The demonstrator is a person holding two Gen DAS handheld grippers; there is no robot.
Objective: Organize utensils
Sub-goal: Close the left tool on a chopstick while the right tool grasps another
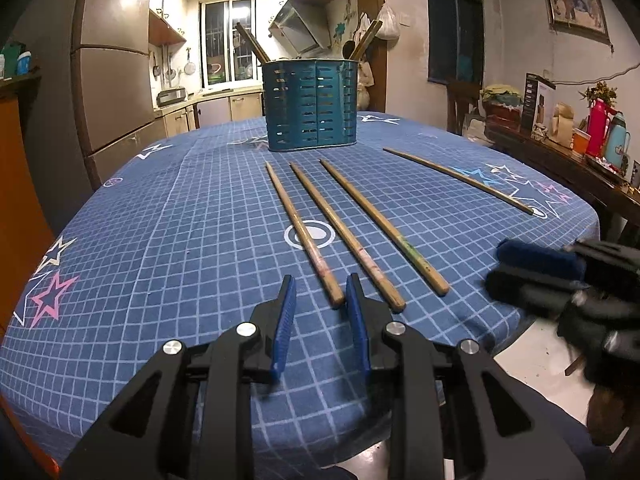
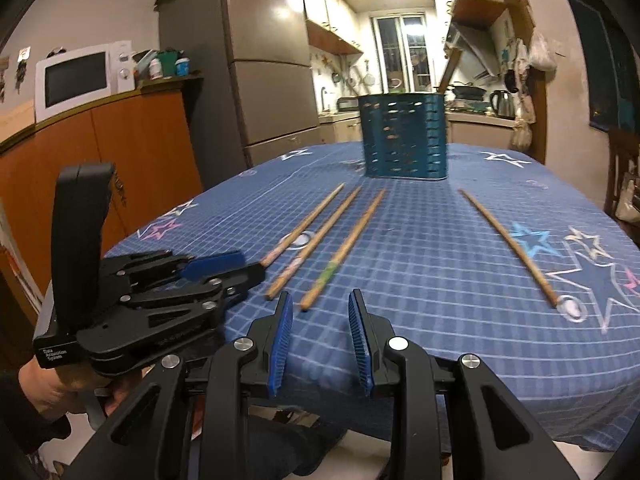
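Note:
Three wooden chopsticks (image 1: 340,232) lie side by side on the blue checked tablecloth (image 1: 160,240); a fourth chopstick (image 1: 456,178) lies apart to the right. A teal slotted utensil holder (image 1: 312,106) stands behind them with chopsticks in it. My left gripper (image 1: 320,296) is open and empty just before the near ends of the left chopsticks. My right gripper (image 2: 320,312) is open and empty near the table's front edge, close to the third chopstick's end (image 2: 316,292). The holder (image 2: 404,136) and the lone chopstick (image 2: 508,246) show in the right wrist view. The left gripper (image 2: 224,268) appears there from the side.
A dark side table (image 1: 560,152) with flasks and boxes stands to the right. A fridge (image 2: 268,80) and an orange cabinet (image 2: 100,152) with a microwave stand to the left. A chair (image 2: 624,168) is at the far right.

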